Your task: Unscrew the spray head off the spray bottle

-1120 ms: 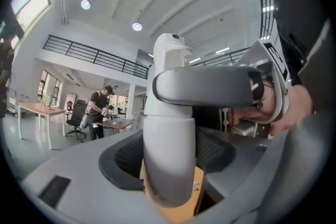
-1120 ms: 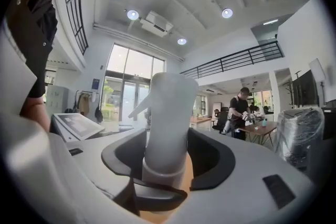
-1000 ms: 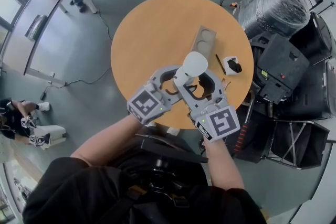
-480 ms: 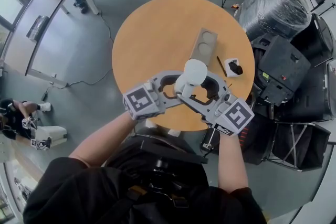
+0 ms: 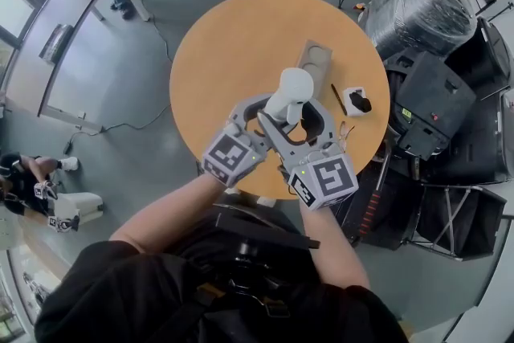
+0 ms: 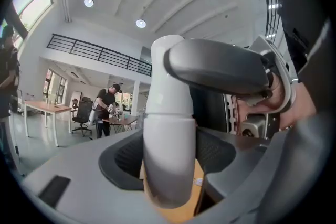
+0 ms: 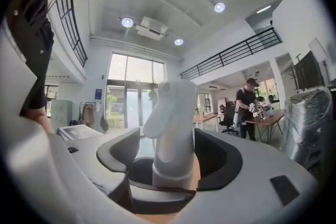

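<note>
While clamping spray bottle (image 5: 287,96) upright over table (image 5: 241,44) near edge with left gripper (image 6: 168,152), just opened right gripper (image 7: 170,157) wide round spray head (image 7: 173,107), with pads clear both sides, and swung it back in. Looks like regrip between turns; not unscrewed yet.

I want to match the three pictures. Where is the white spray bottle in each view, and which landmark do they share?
Head view: spray bottle just right of centre, over the round table.
Left gripper view: spray bottle at centre, upright, very near.
Right gripper view: spray bottle at centre, its spray head on top.
Shared landmark: the round table, only an orange sliver under the bottle in both gripper views.
</note>
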`<state>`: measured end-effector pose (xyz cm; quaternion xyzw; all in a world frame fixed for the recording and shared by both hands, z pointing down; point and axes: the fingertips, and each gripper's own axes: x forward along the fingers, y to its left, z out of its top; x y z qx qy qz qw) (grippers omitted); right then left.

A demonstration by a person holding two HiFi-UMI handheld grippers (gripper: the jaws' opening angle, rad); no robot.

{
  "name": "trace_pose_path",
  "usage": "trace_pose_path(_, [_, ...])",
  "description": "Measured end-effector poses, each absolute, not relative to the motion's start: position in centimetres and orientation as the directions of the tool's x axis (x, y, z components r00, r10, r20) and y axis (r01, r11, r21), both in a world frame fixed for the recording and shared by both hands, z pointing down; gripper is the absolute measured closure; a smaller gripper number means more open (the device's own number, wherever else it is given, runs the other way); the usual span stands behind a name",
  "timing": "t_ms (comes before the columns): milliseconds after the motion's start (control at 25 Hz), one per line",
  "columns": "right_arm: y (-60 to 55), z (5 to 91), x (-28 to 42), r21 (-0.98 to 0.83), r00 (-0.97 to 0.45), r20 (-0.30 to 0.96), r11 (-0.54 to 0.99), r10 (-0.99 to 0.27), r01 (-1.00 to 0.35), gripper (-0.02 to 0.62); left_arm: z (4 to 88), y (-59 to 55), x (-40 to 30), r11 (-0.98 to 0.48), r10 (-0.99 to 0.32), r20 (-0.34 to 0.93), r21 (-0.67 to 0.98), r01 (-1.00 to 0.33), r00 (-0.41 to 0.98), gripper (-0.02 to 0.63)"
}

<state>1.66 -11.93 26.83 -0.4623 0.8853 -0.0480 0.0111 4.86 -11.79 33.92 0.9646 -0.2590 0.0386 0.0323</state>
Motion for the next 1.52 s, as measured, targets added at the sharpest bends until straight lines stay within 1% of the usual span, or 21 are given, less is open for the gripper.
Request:
trace_pose_path(80, [-12.6, 27.2, 2.2, -0.094, -0.517, 0.033, 0.512, -0.855, -0.854, 0.265, 34.1, -11.8, 5.2, -0.857, -0.512, 0.093, 0.023, -0.516, 0.854, 0.298])
trace_pose_path(160, [-13.1, 27.1, 2.9, -0.086, -0.473, 0.025, 0.469, -0.881, -0.879, 0.32, 34.3, -11.6, 5.5, -0.861, -0.506, 0.093, 0.008, -0.509, 0.858, 0.297])
trace_pose_path(240, [-13.1, 26.8, 3.0, -0.072, -0.484, 0.009, 0.482, -0.875, -0.873, 0.348, 34.4, -11.4, 5.7, -0.873, -0.486, 0.088, 0.004, -0.489, 0.869, 0.298])
trace_pose_path(400, [-12.6, 26.6, 2.4, -0.057, -0.597, -0.013, 0.597, -0.802, -0.8, 0.354, 34.3, -11.0, 5.8, -0.912, -0.408, 0.061, 0.019, -0.409, 0.911, 0.297])
trace_pose_path(560, [-11.4, 26.4, 1.5, -0.035, -0.737, -0.026, 0.737, -0.676, -0.675, 0.354, 34.0, -9.7, 5.8, -0.966, -0.247, 0.031, 0.066, -0.249, 0.969, 0.298])
trace_pose_path(640, [-10.6, 26.3, 1.2, -0.006, -0.796, -0.025, 0.796, -0.605, -0.605, 0.354, 33.9, -8.8, 5.7, -0.983, -0.164, 0.035, 0.073, -0.166, 0.986, 0.298])
trace_pose_path(720, [-10.0, 26.2, 1.1, 0.004, -0.831, -0.024, 0.831, -0.555, -0.556, 0.354, 34.0, -8.3, 5.5, -0.991, -0.113, 0.054, 0.065, -0.117, 0.992, 0.298])
trace_pose_path(840, [-10.0, 25.8, 1.2, -0.005, -0.84, -0.036, 0.841, -0.541, -0.541, 0.354, 34.2, -8.3, 5.2, -0.994, -0.105, 0.081, 0.026, -0.108, 0.991, 0.298])
trace_pose_path(960, [-10.2, 24.8, 1.2, -0.006, -0.836, -0.051, 0.838, -0.546, -0.546, 0.354, 34.2, -8.5, 5.1, -0.993, -0.118, 0.051, 0.014, -0.119, 0.992, 0.298])
trace_pose_path(1080, [-10.3, 23.5, 0.8, 0.031, -0.845, -0.033, 0.844, -0.534, -0.535, 0.356, 34.0, -8.6, 5.1, -0.99, -0.133, 0.009, 0.041, -0.134, 0.991, 0.298])
trace_pose_path(1320, [-10.3, 21.0, 1.5, 0.046, -0.848, -0.029, 0.847, -0.529, -0.53, 0.356, 34.5, -8.8, 5.4, -0.99, -0.136, 0.014, 0.027, -0.136, 0.991, 0.298])
trace_pose_path(1520, [-10.4, 18.8, 2.6, 0.023, -0.844, -0.061, 0.844, -0.533, -0.535, 0.356, 35.5, -8.9, 5.6, -0.991, -0.133, 0.014, 0.017, -0.133, 0.991, 0.298])
